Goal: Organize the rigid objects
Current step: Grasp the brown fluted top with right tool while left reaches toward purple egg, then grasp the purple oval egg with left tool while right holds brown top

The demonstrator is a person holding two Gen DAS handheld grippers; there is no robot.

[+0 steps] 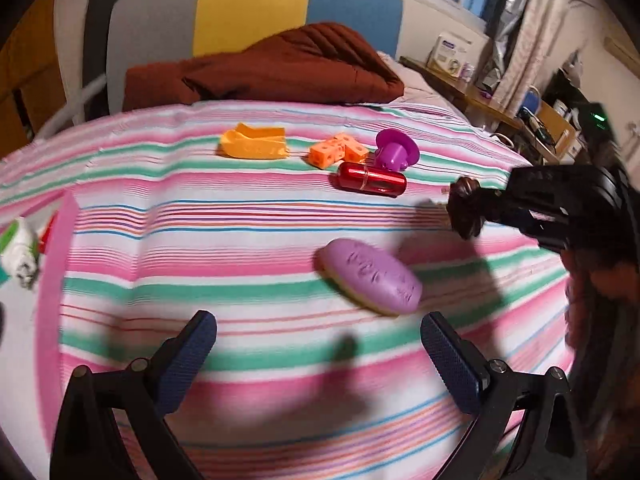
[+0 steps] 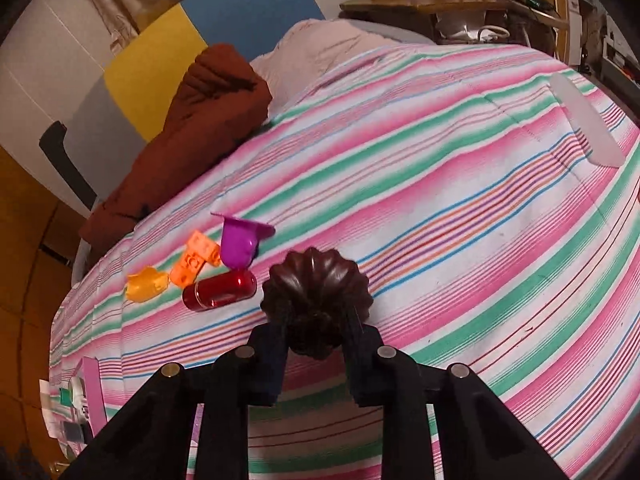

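On the striped bedspread [image 1: 248, 240] lie a yellow-orange scoop piece [image 1: 254, 143], orange blocks [image 1: 338, 151], a purple cup piece [image 1: 396, 150], a red capsule [image 1: 372, 179] and, nearer, a purple oval toy [image 1: 372, 276]. My left gripper [image 1: 318, 354] is open and empty just short of the purple oval. My right gripper [image 2: 316, 344] is shut on a dark brown fluted mould [image 2: 316, 292], held above the cloth right of the red capsule [image 2: 220, 290]. The mould also shows in the left wrist view [image 1: 464, 208], as does the right gripper [image 1: 476, 212].
A brown folded blanket [image 1: 264, 68] lies at the back of the bed. A pink-edged box with small items [image 1: 24, 256] sits at the left. A white oval lid [image 2: 586, 120] lies far right on the cloth. A cluttered wooden desk [image 1: 480, 96] stands beyond the bed.
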